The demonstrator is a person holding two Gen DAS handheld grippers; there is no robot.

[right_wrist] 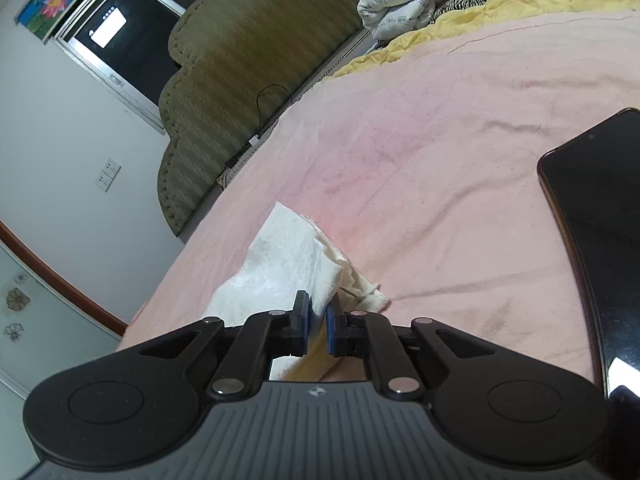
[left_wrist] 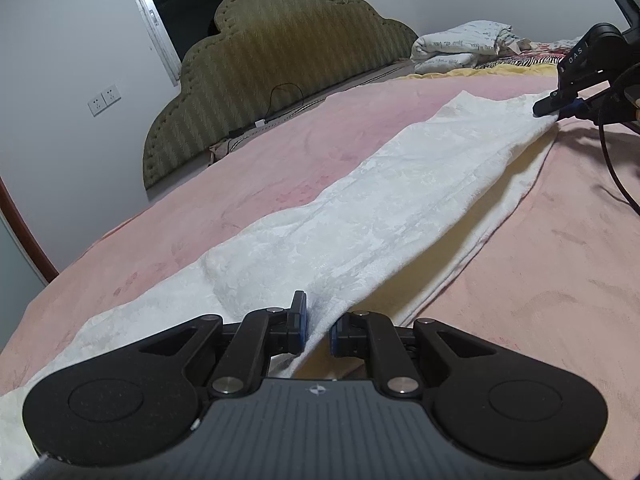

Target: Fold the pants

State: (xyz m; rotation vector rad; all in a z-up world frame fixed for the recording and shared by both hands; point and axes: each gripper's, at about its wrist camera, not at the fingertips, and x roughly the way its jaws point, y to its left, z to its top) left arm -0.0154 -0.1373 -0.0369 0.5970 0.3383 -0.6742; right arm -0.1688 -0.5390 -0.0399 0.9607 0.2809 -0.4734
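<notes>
Pants (left_wrist: pixel 360 216): white, textured weave with faint pattern, pale yellow inner face showing along the folded edge. Lie stretched in one long narrow band diagonally across the pink bed cover, legs doubled one on the other. Near end lifted slightly off the bed, far end raised too, fabric between sagging onto the cover. In the right wrist view one end (right_wrist: pixel 292 260) is bunched and creased, a thin drawstring trailing beside it

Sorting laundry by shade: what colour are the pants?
White pants, faintly patterned; clearest in left wrist view.
</notes>
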